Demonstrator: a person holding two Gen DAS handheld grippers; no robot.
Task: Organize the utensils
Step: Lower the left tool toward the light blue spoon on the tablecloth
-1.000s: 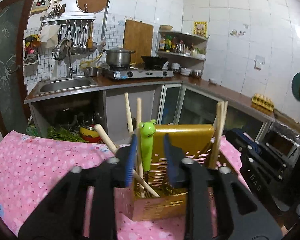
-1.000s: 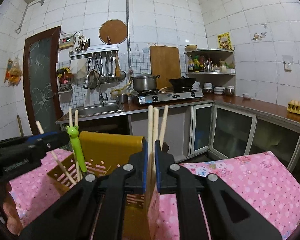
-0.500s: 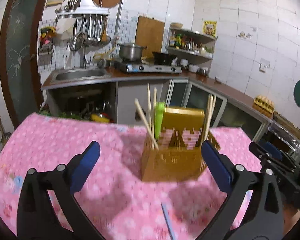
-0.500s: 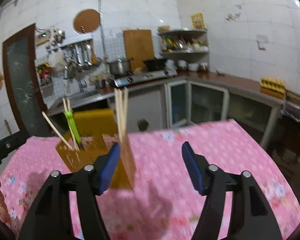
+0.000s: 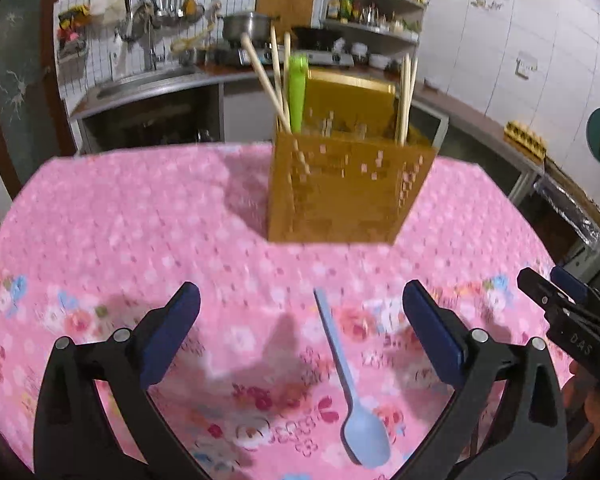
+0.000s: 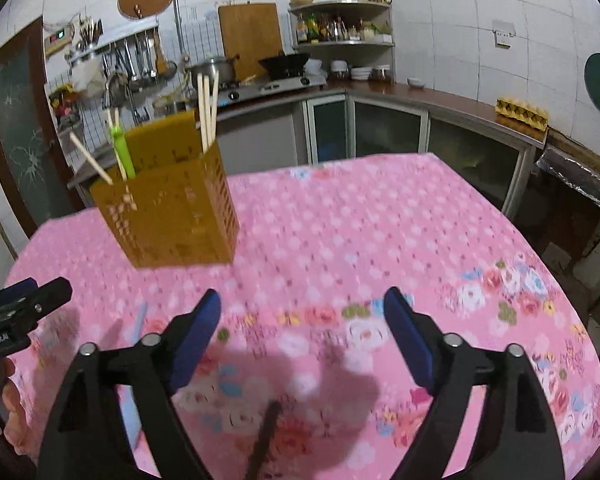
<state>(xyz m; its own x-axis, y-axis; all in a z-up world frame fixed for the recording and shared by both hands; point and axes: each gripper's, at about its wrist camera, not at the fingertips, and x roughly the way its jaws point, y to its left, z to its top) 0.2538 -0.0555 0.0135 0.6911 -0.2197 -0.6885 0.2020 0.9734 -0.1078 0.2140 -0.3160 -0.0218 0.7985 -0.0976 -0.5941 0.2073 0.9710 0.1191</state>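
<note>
Both grippers had just let go and drawn back from the amber perforated plastic utensil holder point(image 5: 340, 188). The left gripper point(image 5: 300, 332) stood wide open over the pale blue plastic spoon point(image 5: 350, 392); the right gripper point(image 6: 304, 340) had been opening, nothing between.

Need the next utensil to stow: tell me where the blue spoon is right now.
In the left wrist view the blue spoon lies flat on the pink cloth, between the open left claw's fingers, bowl nearest the camera, handle pointing toward the holder.
</note>
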